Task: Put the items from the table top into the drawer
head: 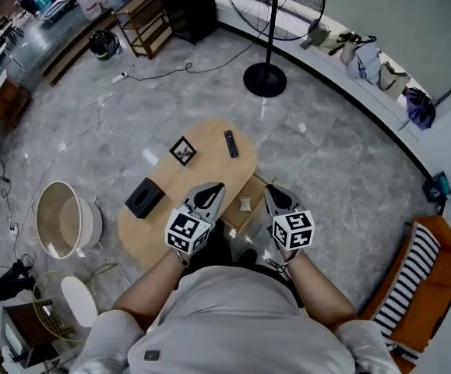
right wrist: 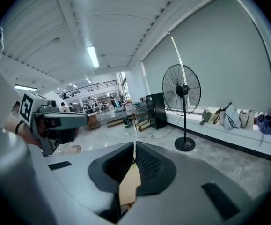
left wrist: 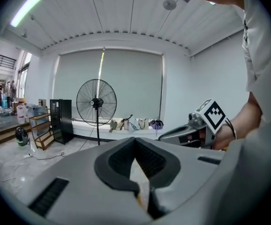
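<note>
The oval wooden tabletop (head: 209, 150) has an open drawer (head: 255, 187) sticking out at its right edge. The left tongs (head: 217, 185) and right tongs (head: 270, 189) hang above the near end — both pressed together, nothing in them. A black box (head: 144, 197) sits by the left edge and a picture frame (head: 182, 150) near the middle — the remote (head: 230, 143) lies toward the far end.

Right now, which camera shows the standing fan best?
The right gripper view: the fan stands whole and large, with its head, pole and round base all in sight. The left gripper view shows the fan smaller. The head view looks down on the fan, its head cut off by the top edge.
</note>
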